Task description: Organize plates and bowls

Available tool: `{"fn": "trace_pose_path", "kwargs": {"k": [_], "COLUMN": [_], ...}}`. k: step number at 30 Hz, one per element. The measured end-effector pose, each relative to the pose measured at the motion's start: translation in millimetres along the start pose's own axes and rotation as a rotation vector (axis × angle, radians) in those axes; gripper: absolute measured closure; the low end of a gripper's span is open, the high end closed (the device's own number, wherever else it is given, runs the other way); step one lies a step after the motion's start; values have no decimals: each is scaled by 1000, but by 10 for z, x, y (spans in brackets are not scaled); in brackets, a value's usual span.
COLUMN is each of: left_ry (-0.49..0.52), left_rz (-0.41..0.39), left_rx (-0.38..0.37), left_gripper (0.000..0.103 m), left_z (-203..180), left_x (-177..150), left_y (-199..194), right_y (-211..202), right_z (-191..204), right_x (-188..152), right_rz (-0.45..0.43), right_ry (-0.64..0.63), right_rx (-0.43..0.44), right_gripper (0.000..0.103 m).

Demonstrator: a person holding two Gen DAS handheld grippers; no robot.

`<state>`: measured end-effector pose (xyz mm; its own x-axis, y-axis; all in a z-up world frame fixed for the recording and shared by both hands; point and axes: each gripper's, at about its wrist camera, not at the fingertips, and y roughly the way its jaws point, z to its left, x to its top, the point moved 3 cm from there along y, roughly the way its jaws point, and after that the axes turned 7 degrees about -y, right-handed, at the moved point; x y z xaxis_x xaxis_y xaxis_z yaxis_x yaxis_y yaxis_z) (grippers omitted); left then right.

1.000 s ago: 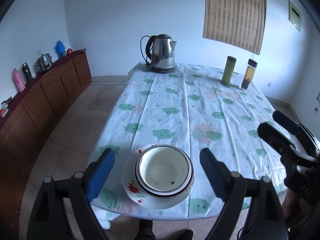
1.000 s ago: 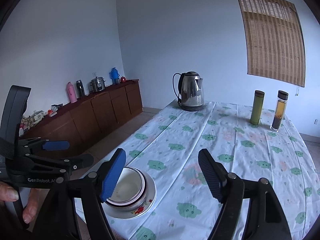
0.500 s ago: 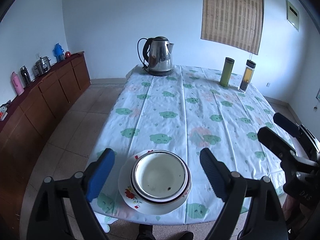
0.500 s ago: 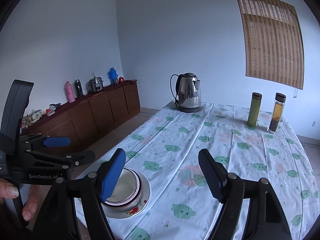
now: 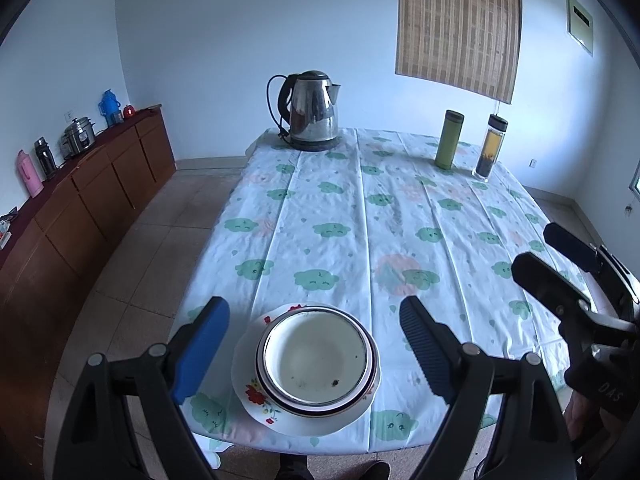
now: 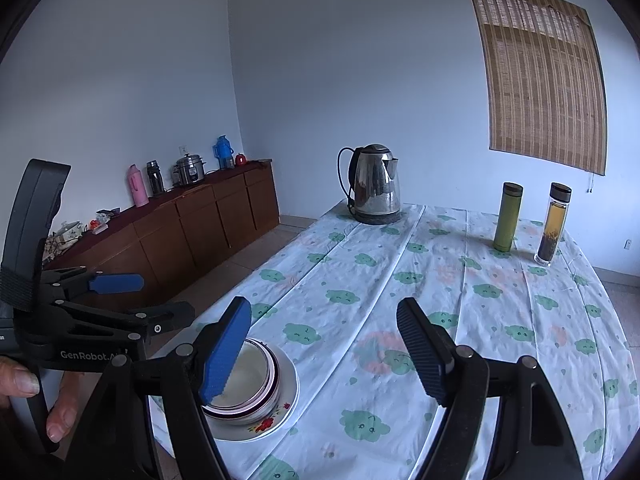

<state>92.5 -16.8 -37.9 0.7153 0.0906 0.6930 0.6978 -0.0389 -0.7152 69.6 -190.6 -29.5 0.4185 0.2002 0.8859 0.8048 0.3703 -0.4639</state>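
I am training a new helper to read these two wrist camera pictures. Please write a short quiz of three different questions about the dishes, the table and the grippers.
1. True or false: the stacked white bowls with dark rims sit on the white floral plate near the table's close edge.
2. Multiple choice: what stands immediately beside the green cylindrical bottle? A) the steel electric kettle B) the clear tea bottle with a black cap C) a pink flask
3. Fill in: the left gripper and the right gripper are both ____, holding nothing.

Key: 1 true; 2 B; 3 open.
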Motion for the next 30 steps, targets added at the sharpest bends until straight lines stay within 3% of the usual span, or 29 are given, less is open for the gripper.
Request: {"fn": "trace_pose_path", "kwargs": {"k": [30], "left_ry": [21], "left_rz": [-23], "left_rx": [2], "left_gripper": [12], "left_z": [2], "left_x": [6], "left_y": [-30], "right_y": [-28], "right_z": [0], "right_x": [25], "right_rz": [-17], "right_ry": [-5], "right_rx": [-17], "right_gripper": [26]}}
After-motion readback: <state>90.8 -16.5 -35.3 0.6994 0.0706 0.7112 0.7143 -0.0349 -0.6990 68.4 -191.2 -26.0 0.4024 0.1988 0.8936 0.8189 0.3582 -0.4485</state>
